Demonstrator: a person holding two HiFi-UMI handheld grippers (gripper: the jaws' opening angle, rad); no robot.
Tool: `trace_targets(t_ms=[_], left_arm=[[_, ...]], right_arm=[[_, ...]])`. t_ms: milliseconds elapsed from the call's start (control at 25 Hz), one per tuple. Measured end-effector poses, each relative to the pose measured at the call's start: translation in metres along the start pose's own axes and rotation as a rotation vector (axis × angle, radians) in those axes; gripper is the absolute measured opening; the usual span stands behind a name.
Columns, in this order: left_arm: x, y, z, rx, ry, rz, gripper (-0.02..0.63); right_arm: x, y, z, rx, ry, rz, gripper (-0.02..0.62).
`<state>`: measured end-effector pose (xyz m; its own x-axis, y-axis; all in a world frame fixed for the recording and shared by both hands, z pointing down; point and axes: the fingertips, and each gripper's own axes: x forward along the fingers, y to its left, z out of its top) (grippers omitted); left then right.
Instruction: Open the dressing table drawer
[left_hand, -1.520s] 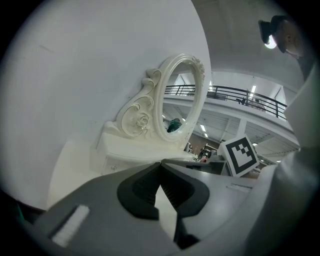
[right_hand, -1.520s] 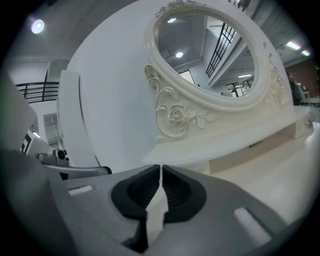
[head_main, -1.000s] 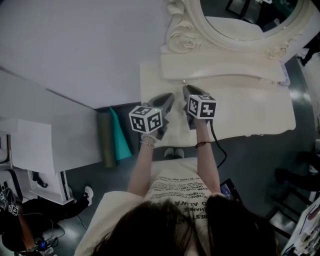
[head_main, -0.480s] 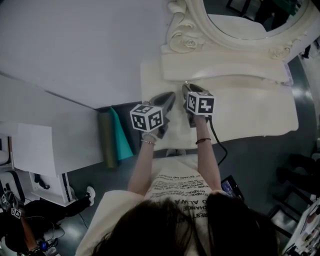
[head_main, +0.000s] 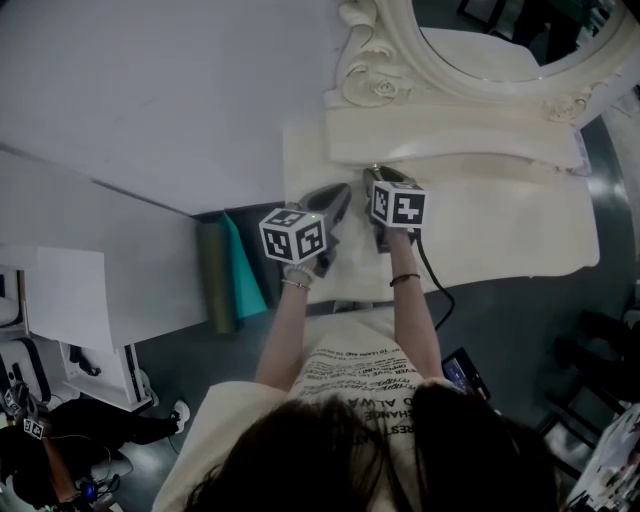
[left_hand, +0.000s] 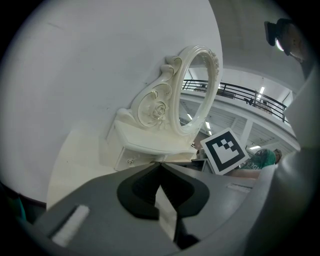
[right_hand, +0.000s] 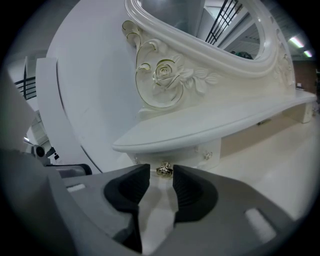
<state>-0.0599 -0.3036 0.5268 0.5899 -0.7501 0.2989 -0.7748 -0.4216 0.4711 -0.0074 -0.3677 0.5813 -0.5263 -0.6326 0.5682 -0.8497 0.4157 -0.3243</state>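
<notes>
The right hand-held gripper (right_hand: 161, 173) is holding its jaws apart, and the small gold knob (right_hand: 164, 170) is sitting right at their tips, in the gap between the two dark pads, with nothing clamped on it. That knob is standing out from the front of the little white drawer (right_hand: 187, 152), which is lying straight ahead of this hand-held gripper, tucked under the curved shelf (right_hand: 215, 125). Above the shelf, the carved rose frame (right_hand: 167, 75) of the oval mirror (head_main: 500, 30) is rising up and away from the jaws. From the head view, the right hand-held gripper (head_main: 374, 178) is pointing in at the base of the mirror unit, over the pale desk (head_main: 500, 230). The left hand-held gripper (head_main: 338, 200) is hanging just beside it, on its left and slightly further back from the shelf. In its own view, the left hand-held gripper (left_hand: 160, 165) is showing its jaws pressed together, tips meeting, gripping nothing. Off to its right, the other tool's marker cube (left_hand: 226, 150) is showing close by, and the drawer unit is sitting ahead of it.
</notes>
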Motion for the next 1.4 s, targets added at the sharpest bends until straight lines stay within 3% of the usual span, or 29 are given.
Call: trace_targets(t_ms=[480,720,1400], left_arm=[[-0.0006,0.0061,0.0011,0.001,0.006,-0.001,-0.002],[-0.0019,0.0073,-0.001,0.003,0.013,-0.003,-0.002],[-0.0011,0.0055,0.0007,0.005,0.012,-0.018,-0.002]], right_arm=[[0.0069,0.0007,0.0002,0.064,0.012,0.032,0.13],[0.0059,-0.0062,-0.0009,0.032,0.002,-0.04,0.108],[0.006,-0.0076,-0.0011,0.045,0.032,-0.046,0.101]])
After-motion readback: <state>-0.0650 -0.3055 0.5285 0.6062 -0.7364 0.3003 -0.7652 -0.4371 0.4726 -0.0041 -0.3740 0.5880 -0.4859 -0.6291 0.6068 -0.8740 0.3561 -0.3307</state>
